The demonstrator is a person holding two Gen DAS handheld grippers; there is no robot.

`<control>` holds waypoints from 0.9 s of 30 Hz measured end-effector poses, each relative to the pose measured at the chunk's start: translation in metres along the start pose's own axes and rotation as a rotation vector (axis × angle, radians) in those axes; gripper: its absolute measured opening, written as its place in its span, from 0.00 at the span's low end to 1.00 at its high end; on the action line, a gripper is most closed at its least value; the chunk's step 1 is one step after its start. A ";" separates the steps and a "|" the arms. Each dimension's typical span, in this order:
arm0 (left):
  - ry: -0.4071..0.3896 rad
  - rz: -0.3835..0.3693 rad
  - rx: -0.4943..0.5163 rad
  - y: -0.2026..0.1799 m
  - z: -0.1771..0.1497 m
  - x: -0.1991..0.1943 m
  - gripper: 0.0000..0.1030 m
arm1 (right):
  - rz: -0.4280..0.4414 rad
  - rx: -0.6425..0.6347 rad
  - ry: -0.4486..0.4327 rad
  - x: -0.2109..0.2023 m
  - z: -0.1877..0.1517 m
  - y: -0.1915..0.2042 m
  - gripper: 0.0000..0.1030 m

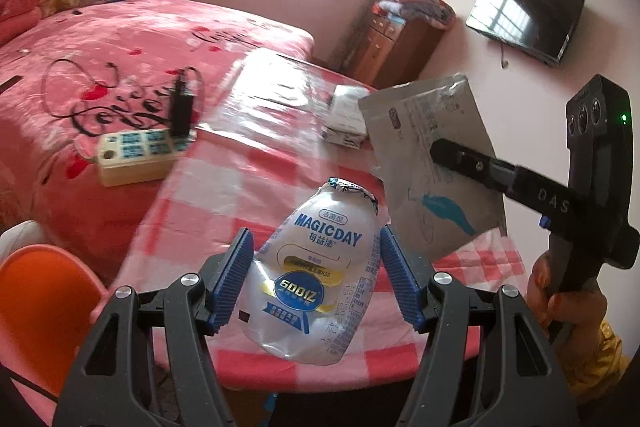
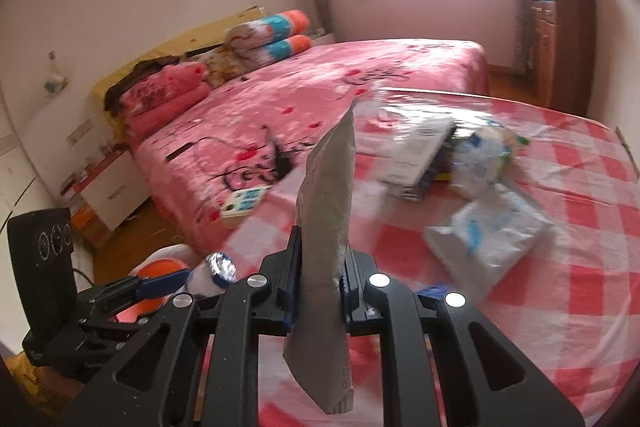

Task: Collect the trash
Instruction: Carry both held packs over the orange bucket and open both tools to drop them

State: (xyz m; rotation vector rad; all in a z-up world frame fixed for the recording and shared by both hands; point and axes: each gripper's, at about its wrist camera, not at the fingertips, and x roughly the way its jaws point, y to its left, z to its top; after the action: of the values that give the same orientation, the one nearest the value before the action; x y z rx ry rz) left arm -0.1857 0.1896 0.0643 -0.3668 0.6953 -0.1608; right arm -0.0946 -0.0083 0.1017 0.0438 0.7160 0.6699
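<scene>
Gripping a MAGICDAY bottle (image 1: 320, 279) in the left gripper (image 1: 316, 279), right gripper (image 2: 320, 279) clamped on a grey pouch (image 2: 326, 227)

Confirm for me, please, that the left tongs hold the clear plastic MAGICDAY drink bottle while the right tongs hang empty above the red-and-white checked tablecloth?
Not quite: the right tongs are not empty. The right wrist view shows them shut on a flat grey foil pouch. The rest stands: the left tongs hold the clear plastic MAGICDAY drink bottle above the red-and-white checked tablecloth.

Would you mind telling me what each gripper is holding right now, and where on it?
The left gripper clamps a plastic drink bottle by its sides at mid-body. The right gripper pinches a flat grey pouch across its lower part.
</scene>
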 end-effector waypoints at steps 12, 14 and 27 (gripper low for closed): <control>-0.086 0.194 -0.182 0.088 -0.023 -0.071 0.64 | 0.252 -0.126 0.174 0.055 -0.006 0.119 0.17; -0.095 0.229 -0.220 0.105 -0.028 -0.079 0.64 | 0.277 -0.157 0.200 0.064 -0.010 0.139 0.17; -0.115 0.385 -0.442 0.197 -0.071 -0.107 0.64 | 0.364 -0.268 0.353 0.126 -0.038 0.227 0.20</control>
State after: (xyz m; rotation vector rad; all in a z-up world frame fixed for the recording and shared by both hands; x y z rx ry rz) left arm -0.3083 0.3800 0.0024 -0.6501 0.6722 0.3838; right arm -0.1736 0.2380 0.0568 -0.1993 0.9615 1.1358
